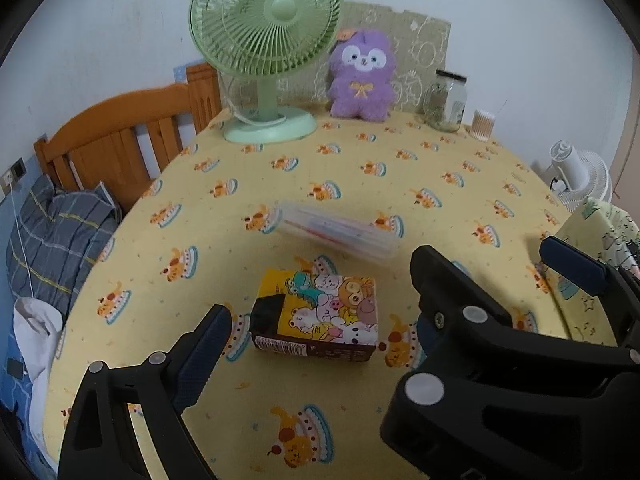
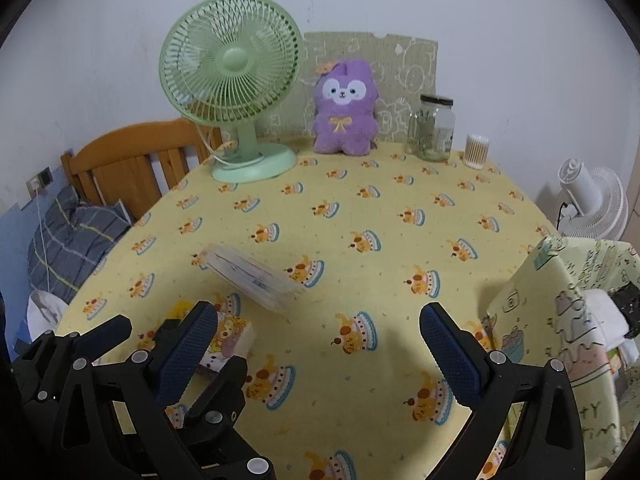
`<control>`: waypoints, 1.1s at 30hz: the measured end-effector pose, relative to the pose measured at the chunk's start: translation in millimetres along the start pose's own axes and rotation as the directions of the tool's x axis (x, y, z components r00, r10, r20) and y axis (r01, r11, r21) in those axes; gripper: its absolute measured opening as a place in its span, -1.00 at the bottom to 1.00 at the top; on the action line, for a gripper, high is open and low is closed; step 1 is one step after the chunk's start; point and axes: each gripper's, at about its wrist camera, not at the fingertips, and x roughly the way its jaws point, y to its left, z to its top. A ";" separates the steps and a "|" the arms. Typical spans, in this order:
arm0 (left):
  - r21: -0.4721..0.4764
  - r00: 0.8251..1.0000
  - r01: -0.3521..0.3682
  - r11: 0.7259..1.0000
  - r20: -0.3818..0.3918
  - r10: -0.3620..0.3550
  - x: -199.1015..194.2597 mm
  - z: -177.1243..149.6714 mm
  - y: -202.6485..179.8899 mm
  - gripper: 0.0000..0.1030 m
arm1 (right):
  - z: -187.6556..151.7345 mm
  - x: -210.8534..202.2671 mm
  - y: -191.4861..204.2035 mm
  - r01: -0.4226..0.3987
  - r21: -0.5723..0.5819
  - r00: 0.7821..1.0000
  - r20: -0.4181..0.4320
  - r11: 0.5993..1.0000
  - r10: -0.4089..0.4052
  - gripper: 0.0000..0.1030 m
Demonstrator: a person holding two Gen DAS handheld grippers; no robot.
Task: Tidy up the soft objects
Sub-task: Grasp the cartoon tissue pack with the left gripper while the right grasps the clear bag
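Tissues in a cartoon-printed pack lay between and just ahead of the left gripper's wide-open, empty fingers, long axis running across the gap, while the right gripper, likewise open and empty, had it off beyond its left finger.

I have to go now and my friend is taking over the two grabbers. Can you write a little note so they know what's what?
Left gripper: fingers open, holding nothing, just above the cartoon tissue pack.
Right gripper: fingers open, holding nothing, over bare tablecloth.
Clear packet: lies flat mid-table, beyond the tissue pack.
Purple plush: sits upright at the back, between the green fan and the glass jar.
Done: nothing looks picked up yet.
Left: probably grab the tissue pack first, then sort the rest.
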 end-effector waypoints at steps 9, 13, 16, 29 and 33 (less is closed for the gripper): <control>-0.018 0.997 -0.020 1.000 -0.069 0.019 23.7 1.6 8.3 0.85 | -0.6 24.8 0.8 -0.005 -0.003 0.999 -0.051 1.000 0.005 0.98; -0.021 0.996 -0.011 1.000 -0.086 0.009 29.3 2.0 9.0 0.84 | -1.0 31.5 0.8 -0.013 -0.002 0.998 -0.068 1.000 0.013 0.98; -0.024 0.993 -0.009 1.000 -0.117 0.006 35.7 2.2 9.7 0.76 | -1.5 36.3 0.0 -0.007 -0.004 0.997 -0.082 1.000 0.006 0.98; 0.016 0.996 -0.027 1.000 -0.081 0.028 35.2 13.1 20.2 0.48 | 8.4 48.7 14.6 -0.039 -0.037 0.993 -0.109 0.999 0.035 0.98; 0.035 0.996 -0.028 0.999 -0.083 0.031 38.4 18.7 28.1 0.48 | 15.3 57.8 23.5 -0.061 -0.055 0.988 -0.147 0.997 0.053 0.98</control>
